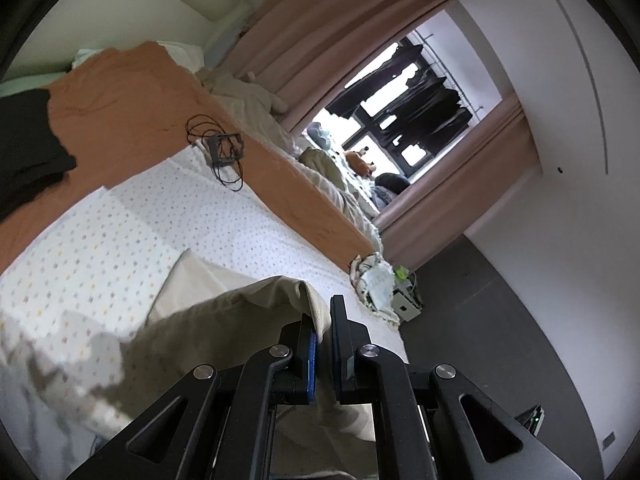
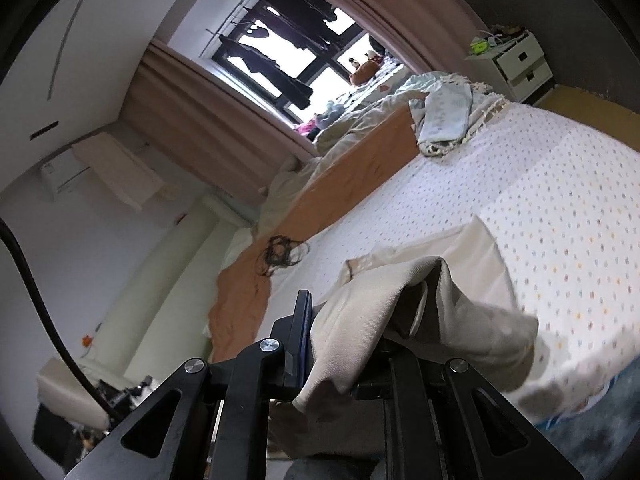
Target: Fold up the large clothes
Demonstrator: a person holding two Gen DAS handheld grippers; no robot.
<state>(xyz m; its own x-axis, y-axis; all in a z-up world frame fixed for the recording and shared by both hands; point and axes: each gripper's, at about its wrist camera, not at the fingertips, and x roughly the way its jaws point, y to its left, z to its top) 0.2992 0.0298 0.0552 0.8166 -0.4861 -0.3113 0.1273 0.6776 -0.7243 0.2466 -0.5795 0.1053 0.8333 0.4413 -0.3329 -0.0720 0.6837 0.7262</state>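
Beige garment, plain, no print. Bed cover white with small pastel dots in orange, yellow, blue and grey. Orange-brown blanket beside it, plain. Black cable coil on it. Left tool black with blue pads; right tool black too. Curtains dusty pink. Walls white, floor dark grey. Drawer unit white. Dark clothes at window.

A bright window at two o'clock, flanked by pink curtains; white walls, dark floor, a white drawer unit at one o'clock beside the bed.
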